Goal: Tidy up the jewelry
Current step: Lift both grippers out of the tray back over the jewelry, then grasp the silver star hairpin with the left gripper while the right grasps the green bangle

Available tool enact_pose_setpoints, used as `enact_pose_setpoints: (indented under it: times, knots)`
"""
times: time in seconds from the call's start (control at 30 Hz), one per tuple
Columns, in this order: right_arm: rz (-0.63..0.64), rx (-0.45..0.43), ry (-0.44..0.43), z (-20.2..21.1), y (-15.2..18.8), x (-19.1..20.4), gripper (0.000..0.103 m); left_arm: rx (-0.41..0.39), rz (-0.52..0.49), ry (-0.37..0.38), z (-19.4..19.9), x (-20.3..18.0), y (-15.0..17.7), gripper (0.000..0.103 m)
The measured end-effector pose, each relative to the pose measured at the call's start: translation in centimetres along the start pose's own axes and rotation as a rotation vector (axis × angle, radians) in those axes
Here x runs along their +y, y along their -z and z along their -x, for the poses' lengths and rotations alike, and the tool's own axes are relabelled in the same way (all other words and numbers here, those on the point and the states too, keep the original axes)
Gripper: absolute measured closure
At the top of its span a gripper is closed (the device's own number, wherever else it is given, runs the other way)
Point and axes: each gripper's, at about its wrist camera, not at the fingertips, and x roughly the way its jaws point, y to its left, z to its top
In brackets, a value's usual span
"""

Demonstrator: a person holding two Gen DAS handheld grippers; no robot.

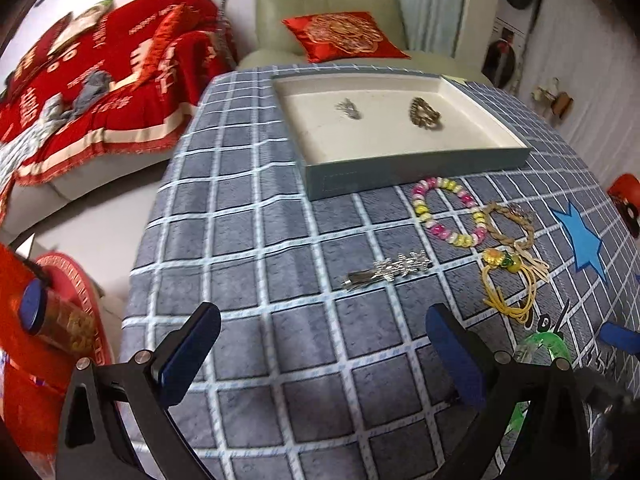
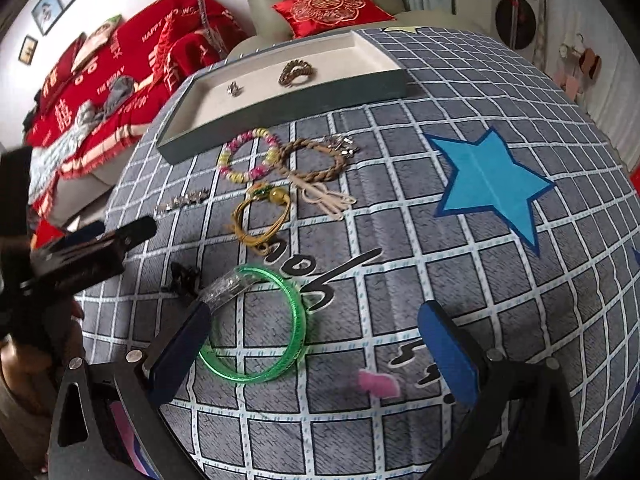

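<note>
A shallow cream-lined tray (image 1: 416, 164) (image 2: 320, 92) at the table's far side holds a small silver piece (image 1: 349, 109) (image 2: 235, 88) and a bronze chain bracelet (image 1: 425, 114) (image 2: 295, 71). In front of it lie a pink-yellow bead bracelet (image 1: 448, 210) (image 2: 248, 156), a braided rope bracelet (image 1: 512, 224) (image 2: 316, 160), a yellow cord bracelet (image 1: 506, 280) (image 2: 262, 216), a silver hair clip (image 1: 386, 270) (image 2: 182, 202) and a green bangle (image 2: 276, 328) (image 1: 540, 350). My left gripper (image 1: 324, 354) hovers open just short of the clip. My right gripper (image 2: 316, 354) is open around the bangle's near side.
The table wears a grey checked cloth (image 1: 280, 240) with a blue star (image 2: 488, 184). A small pink scrap (image 2: 378, 384) lies near the right gripper. A green armchair with a red cushion (image 1: 344, 36) and a red-covered sofa (image 1: 100, 80) stand beyond.
</note>
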Motion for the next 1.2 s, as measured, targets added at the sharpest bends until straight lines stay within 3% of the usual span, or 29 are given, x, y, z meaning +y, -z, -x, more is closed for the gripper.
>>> enact_pose_setpoints:
  times: [0.13,0.27,0.6,0.77,0.97,1.03,1.1,1.17,1.2]
  knots:
    - [0.008,0.006,0.008,-0.4,0.3,0.3,0.001,0.005,-0.066,-0.018,-1.1,-0.9,-0.7,0.0]
    - [0.016,0.017,0.023,-0.8,0.5,0.4,0.009,0.011,-0.12,-0.005,-1.8,-1.2,-1.3,0.0]
    - [0.052,0.037,0.019,-1.4,0.2,1.2,0.025,0.033,-0.303,0.1,-2.9,-1.9,-2.1,0.003]
    - [0.104,0.054,0.041,-1.8,-0.1,2.1,0.028,0.068,-0.31,0.194,-3.2,-1.9,-2.7,0.023]
    - [0.169,0.061,0.08,-2.2,0.1,3.1,0.031,0.076,-0.36,0.21,-2.6,-2.9,-2.3,0.044]
    - [0.187,0.061,0.094,-2.2,0.2,3.4,0.036,0.079,-0.381,0.219,-2.3,-3.3,-2.0,0.052]
    - [0.202,0.06,0.11,-2.3,0.2,3.6,0.044,0.08,-0.404,0.219,-2.1,-3.8,-1.8,0.054]
    - [0.207,0.06,0.109,-2.2,0.1,3.6,0.051,0.081,-0.418,0.229,-1.8,-4.1,-1.5,0.07]
    - [0.207,0.058,0.111,-2.1,0.1,3.6,0.057,0.076,-0.425,0.219,-1.7,-4.3,-1.3,0.07]
